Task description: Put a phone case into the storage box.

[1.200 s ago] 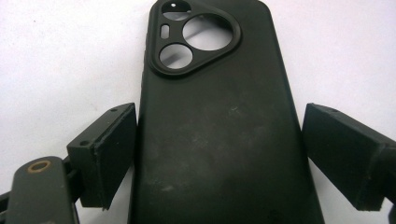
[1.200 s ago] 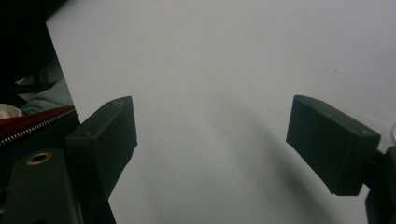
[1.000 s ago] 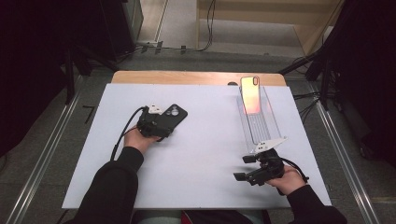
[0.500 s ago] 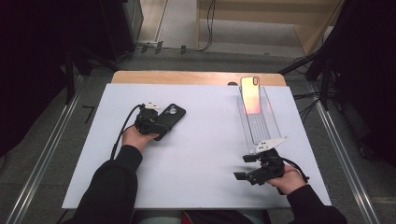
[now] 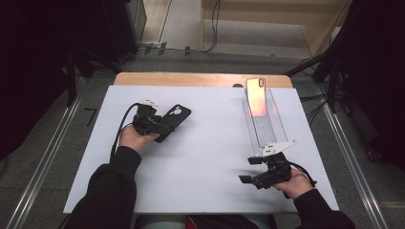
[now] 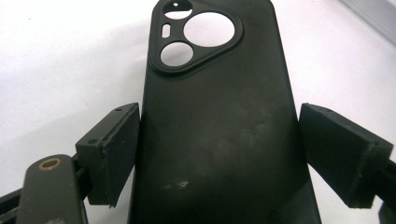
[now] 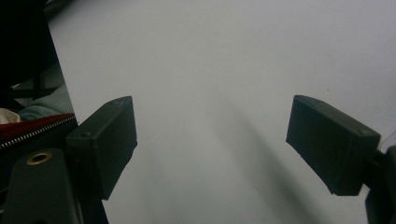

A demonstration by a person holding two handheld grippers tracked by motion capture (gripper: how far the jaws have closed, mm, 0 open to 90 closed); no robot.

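A black phone case (image 6: pixel 215 116) with round camera cut-outs lies back up between my left gripper's (image 6: pixel 219 154) jaws, both pads touching its long edges. In the high view this left gripper (image 5: pixel 160 126) sits at the table's left-centre, with the case (image 5: pixel 175 117) pointing away to the right. My right gripper (image 5: pixel 247 170) rests near the front right with its jaws spread apart. Nothing but bare white surface lies between the right gripper's (image 7: pixel 212 140) jaws.
A phone (image 5: pixel 257 98) with a pink-orange glossy face leans in a clear plastic tray (image 5: pixel 270 131) at the back right, just beyond my right hand. The white board (image 5: pixel 205 157) covers the table; a wooden edge (image 5: pixel 200 79) shows behind it.
My left hand has drawn slightly to the left, and the case has turned a little with it. The right gripper has stayed in place.
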